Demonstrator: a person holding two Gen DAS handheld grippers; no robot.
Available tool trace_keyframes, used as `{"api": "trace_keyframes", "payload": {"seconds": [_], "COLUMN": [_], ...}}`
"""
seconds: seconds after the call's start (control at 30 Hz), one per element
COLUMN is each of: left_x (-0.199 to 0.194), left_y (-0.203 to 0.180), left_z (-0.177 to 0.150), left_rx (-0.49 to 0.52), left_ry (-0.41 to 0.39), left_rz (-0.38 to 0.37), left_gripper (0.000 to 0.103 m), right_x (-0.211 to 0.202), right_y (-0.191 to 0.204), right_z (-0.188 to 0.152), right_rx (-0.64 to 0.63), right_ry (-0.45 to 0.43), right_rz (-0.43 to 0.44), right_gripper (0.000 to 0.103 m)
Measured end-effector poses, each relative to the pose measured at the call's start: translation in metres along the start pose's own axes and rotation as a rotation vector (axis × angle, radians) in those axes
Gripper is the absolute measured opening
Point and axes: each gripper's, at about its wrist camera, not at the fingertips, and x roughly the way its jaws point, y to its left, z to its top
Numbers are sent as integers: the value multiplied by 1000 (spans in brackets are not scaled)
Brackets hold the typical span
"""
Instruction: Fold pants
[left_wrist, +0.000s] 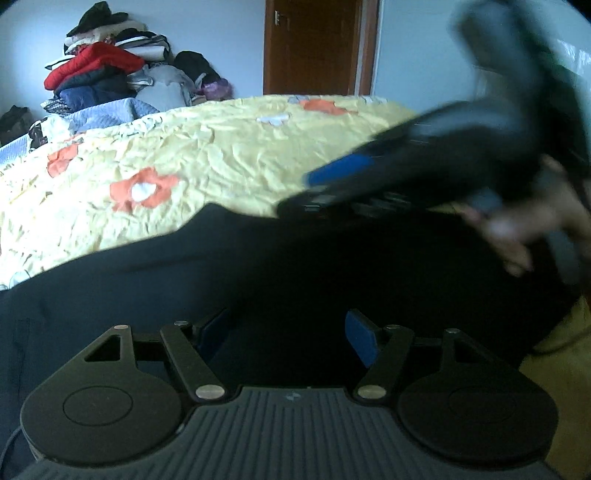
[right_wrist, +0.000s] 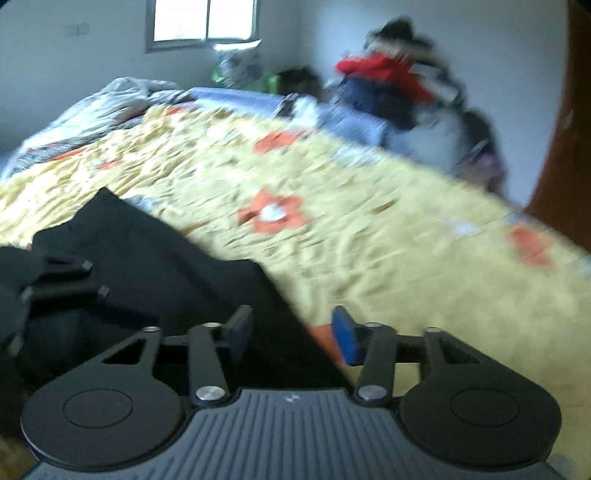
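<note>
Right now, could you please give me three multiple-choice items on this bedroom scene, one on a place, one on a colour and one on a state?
1. Where do the dark pants lie?
A. On the yellow bedspread
B. On the floor by the door
C. On top of the clothes pile

2. What colour are the flowers printed on the bedspread?
A. Purple
B. Orange with white centres
C. Green

3. How do the jaws of the left gripper stand?
A. Clamped on a red jacket
B. Shut tight with nothing between them
C. Apart, above the dark cloth

Answers: 1 A, the pants spread across the near side of the bed in both views. 2 B, an orange flower shows a white middle. 3 C, a wide gap separates its blue pads, with the pants beyond them.
</note>
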Motion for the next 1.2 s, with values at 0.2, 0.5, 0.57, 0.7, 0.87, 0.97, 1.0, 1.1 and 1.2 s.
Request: {"api": "trace_keyframes", "payload": {"seconds": [0.2,0.5,0.57,0.7,0.87,0.97,1.0,1.1,1.2], "left_x": [4,5,5,0,-2,-5,-6,-1,20], "left_y": [-4,-5,-7,-13,-3,2,2,-3,-11], "left_z": [-8,-5,-5,-7,-1,1,1,8,18], "left_rx": [14,-8,-4,29,-35,-69,-68,-54,-55], "left_ry": [4,2,5,0,-26,-28,-32,-28,-13], "left_rz": [-7,-11,-22,-20,-8,-25,-29,-29,-32], "left_gripper": [74,75,75,75,76,76,76,77,89], "right_x": [40,38,42,35,-16,-42,-53,-67,-65], "right_y": [-2,4,4,-4,-14,-11,-10,-10,-23], "right_z": [3,20,28,24,-8,-35,-47,-78,-102], "right_rx": [35,-20,-16,38,108,124,148,231,342], "right_ry": [85,4,-16,-43,-40,4,3,19,1], "right_rz": [89,5,-31,-119,-69,-77,-52,-22,-75], "right_gripper": [41,0,0,1,3,3,3,3,4]}}
